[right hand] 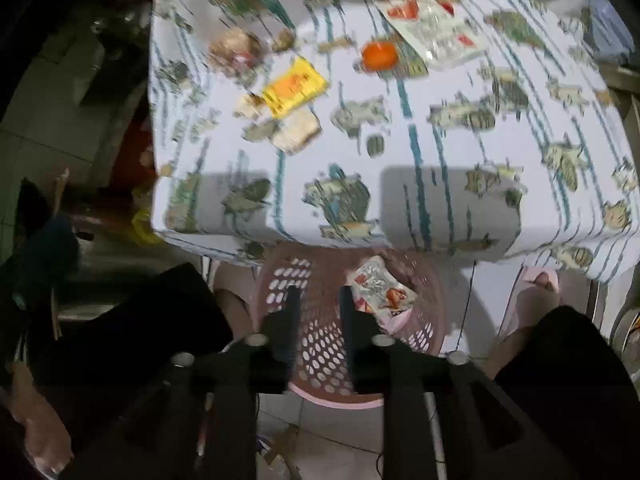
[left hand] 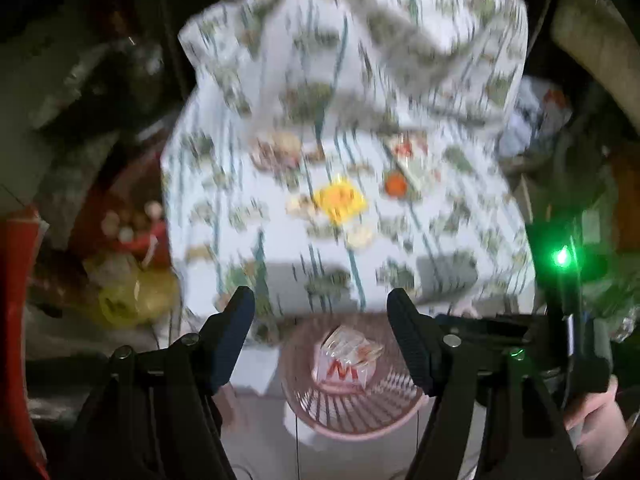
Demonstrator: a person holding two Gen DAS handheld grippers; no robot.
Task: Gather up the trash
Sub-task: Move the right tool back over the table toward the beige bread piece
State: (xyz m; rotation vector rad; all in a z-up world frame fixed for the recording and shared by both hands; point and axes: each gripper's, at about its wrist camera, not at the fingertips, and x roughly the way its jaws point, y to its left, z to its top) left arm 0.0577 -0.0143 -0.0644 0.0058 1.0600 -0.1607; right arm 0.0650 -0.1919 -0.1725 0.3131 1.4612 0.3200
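A pink perforated basket [right hand: 430, 300] stands on the floor below the table's front edge, with a crumpled white-and-red wrapper [right hand: 382, 290] inside; it also shows in the left wrist view [left hand: 304, 412] with the wrapper [left hand: 348, 356]. On the patterned tablecloth [right hand: 440, 140] lie a yellow packet [right hand: 294, 86], an orange round piece [right hand: 379, 55], a clear red-printed wrapper [right hand: 434, 28], brown crumpled scraps [right hand: 236, 48] and pale pieces [right hand: 296, 130]. My left gripper [left hand: 320, 312] is open and empty above the basket. My right gripper [right hand: 319, 294] hangs over the basket, jaws narrowly apart, empty.
Dark clutter, red and yellow bags [left hand: 132, 276] sit left of the table. The person's feet in slippers [right hand: 536, 300] stand either side of the basket on the tiled floor. The other gripper with a green light [left hand: 562, 258] is at right.
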